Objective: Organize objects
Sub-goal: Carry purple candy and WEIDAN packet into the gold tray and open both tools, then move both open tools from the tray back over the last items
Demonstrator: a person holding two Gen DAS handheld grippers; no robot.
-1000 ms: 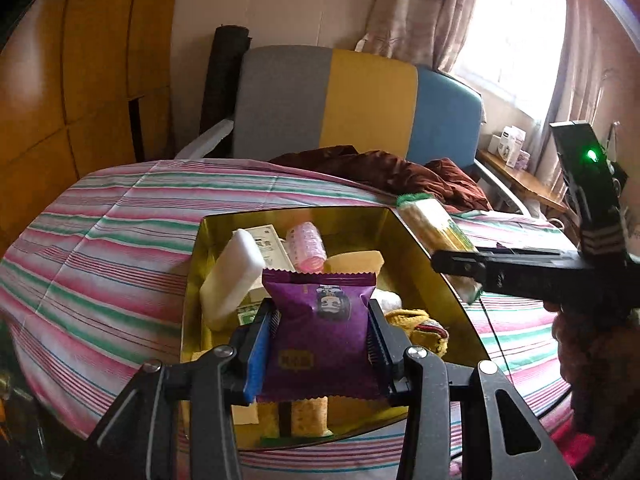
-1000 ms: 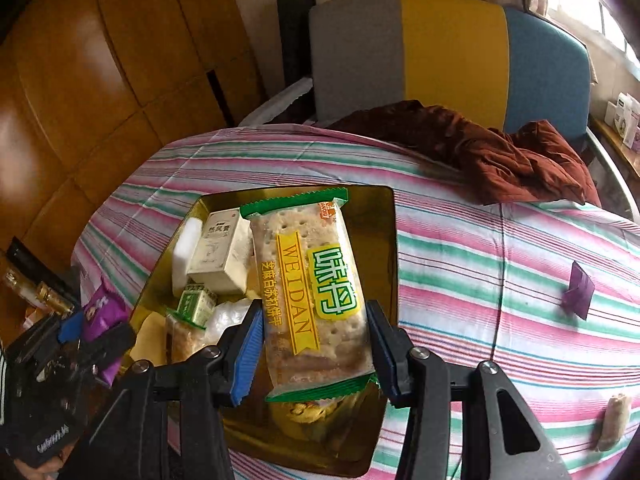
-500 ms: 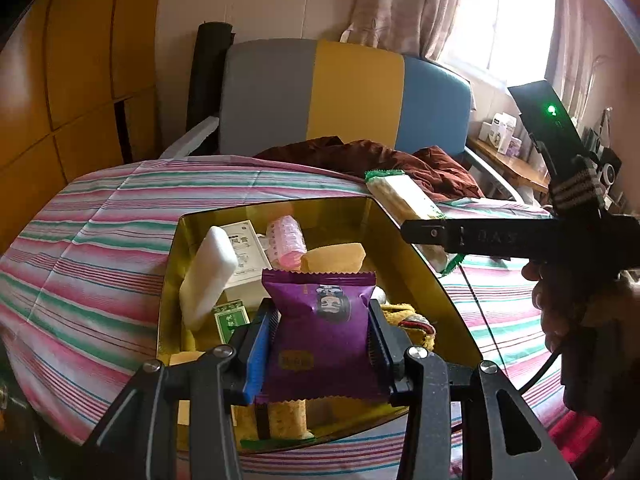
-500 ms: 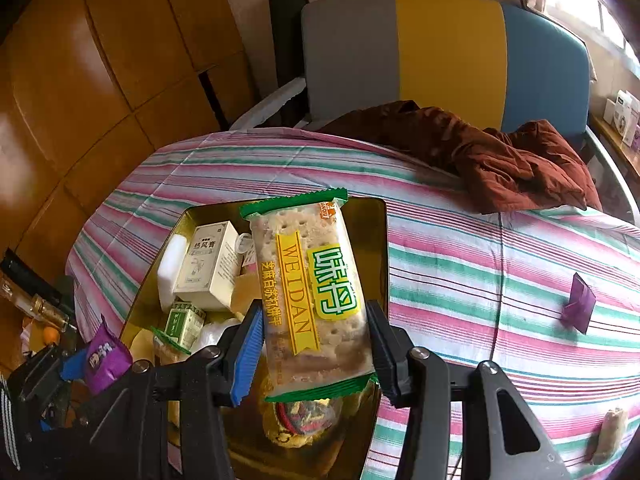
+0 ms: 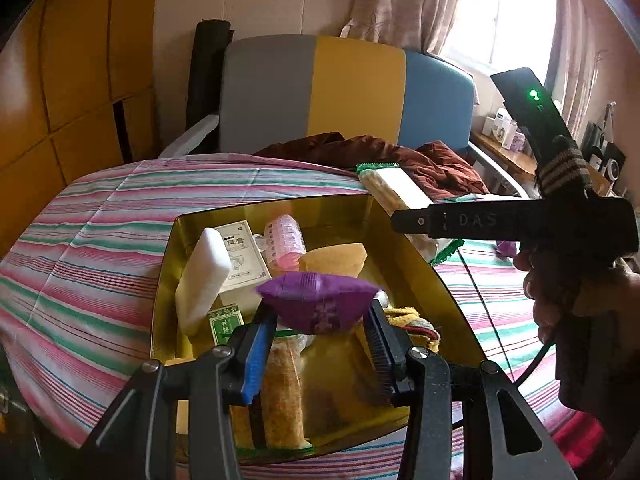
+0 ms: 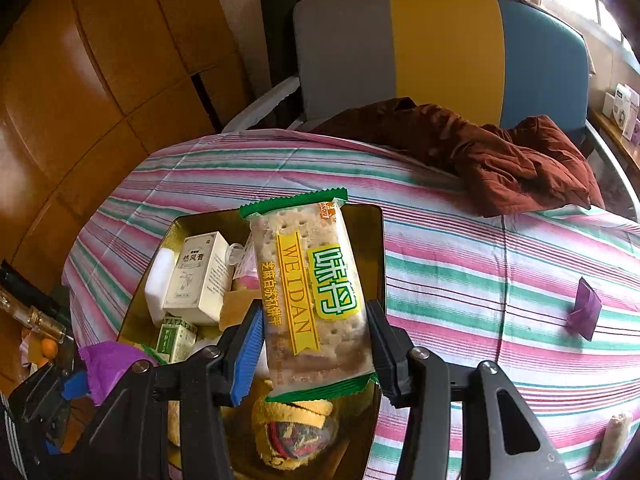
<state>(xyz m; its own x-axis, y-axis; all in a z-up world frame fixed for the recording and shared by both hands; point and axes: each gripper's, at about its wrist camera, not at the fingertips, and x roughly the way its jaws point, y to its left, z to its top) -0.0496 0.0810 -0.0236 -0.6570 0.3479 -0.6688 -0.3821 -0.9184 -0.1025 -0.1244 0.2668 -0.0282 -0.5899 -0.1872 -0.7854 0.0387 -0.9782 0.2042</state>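
We have just let the left jaws widen, and the purple packet (image 5: 318,304), which a second ago stood upright and flat between them, now tips forward and blurs over the gold tin (image 5: 420,252); we judge it is being dropped into the tin, so this item is as good as sorted. The left gripper (image 5: 316,344) now has its fingers (image 5: 256,356) spread a little wider than the packet. The packet is still between the tips but looks loose; we read that as released. Below it the tin already holds a white block (image 5: 204,272), a medicine box (image 5: 240,260), a pink roller (image 5: 285,240) and a yellow sponge (image 5: 336,256). The right gripper (image 6: 316,344) shows little change: its jaws have eased only slightly, and the cracker pack (image 6: 308,296) stands upright between them as before, hanging over the tin's right side. Its fingers (image 6: 250,352) sit against the wrapper's edges, so we take it as still grasped. We expect that pack to go in next. On the striped cloth (image 6: 460,264) a small purple sachet (image 6: 585,309) lies well apart from the tin, still to be gathered.
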